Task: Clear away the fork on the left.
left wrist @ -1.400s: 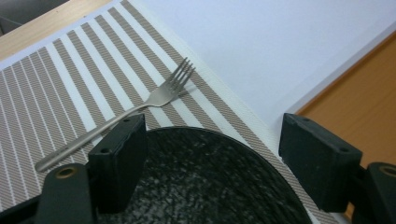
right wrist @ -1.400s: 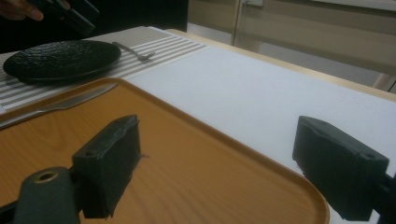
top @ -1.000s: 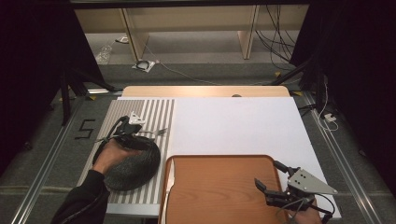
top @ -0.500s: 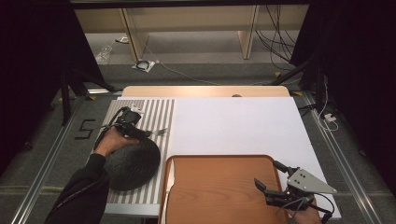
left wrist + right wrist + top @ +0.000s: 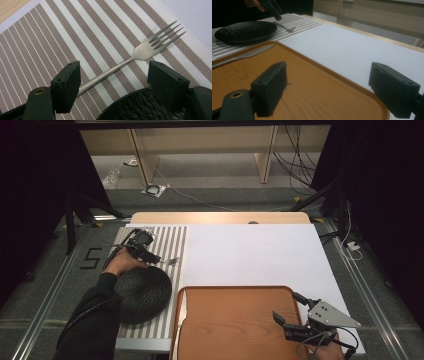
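Broadly, a white-topped bench carries everything. At its near edge sits a rounded wooden serving tray, with a silver table knife lying at its left rim. Left of the tray lies a brown-and-white striped woven placemat, and on it rests a round black textured plate. Just beyond the plate's rim, a slim silver metal fork lies flat on the mat, tines pointing toward the white surface. The left tongs hang over its handle, jaws wide and straddling it; one pad hides the handle's end, so contact cannot be told. The right tongs hover over the tray's right corner, jaws wide and empty.
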`<act>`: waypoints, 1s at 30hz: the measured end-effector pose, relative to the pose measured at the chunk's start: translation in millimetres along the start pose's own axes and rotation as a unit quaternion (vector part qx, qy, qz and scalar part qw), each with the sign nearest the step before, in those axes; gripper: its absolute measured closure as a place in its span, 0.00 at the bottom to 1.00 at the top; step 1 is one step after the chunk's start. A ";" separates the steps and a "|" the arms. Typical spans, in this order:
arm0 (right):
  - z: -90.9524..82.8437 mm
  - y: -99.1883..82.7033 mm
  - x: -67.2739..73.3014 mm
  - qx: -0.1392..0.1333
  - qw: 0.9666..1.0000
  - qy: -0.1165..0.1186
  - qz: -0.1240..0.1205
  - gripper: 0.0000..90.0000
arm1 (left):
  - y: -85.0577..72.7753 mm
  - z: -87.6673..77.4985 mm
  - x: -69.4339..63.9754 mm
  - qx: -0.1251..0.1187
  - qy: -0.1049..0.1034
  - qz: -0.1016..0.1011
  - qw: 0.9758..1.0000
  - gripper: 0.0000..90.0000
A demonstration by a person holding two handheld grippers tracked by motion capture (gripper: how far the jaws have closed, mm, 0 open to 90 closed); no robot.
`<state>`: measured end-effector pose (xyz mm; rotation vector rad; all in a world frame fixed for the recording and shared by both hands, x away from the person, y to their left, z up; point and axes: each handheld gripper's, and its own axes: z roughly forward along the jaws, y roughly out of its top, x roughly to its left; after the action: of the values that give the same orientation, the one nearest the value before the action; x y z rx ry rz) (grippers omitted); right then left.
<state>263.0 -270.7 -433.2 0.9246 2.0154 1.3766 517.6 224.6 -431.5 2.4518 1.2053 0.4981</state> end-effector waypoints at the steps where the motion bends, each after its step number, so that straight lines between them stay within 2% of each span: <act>1: 0.4 -0.3 -0.3 -0.003 1.000 0.000 0.001 0.18 | 0.6 1.6 1.6 0.005 -0.001 0.001 1.000 0.30; 8: 0.9 -0.5 -0.1 0.002 1.000 0.000 -0.001 0.18 | 5.3 10.4 6.9 0.030 -0.009 0.009 0.999 0.33; 14: 0.0 -0.8 -0.9 0.007 1.000 -0.001 -0.001 0.18 | 6.3 17.4 9.0 0.049 -0.012 0.026 0.998 0.35; 19: 0.0 -0.9 -1.1 0.004 1.000 -0.002 -0.001 0.18 | 8.3 18.9 9.5 0.048 -0.016 0.030 0.998 0.38; 27: 1.0 -1.5 -1.0 0.000 1.000 -0.001 -0.003 0.18 | 10.0 23.9 9.8 0.063 -0.021 0.053 0.996 0.43; 30: 0.0 -1.3 -1.2 0.007 1.000 -0.002 -0.003 0.18 | 10.1 25.6 10.5 0.069 -0.020 0.063 0.995 0.45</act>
<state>263.5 -272.0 -434.4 0.9260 2.0264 1.3589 542.2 223.1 -447.6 2.6542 1.1086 0.4098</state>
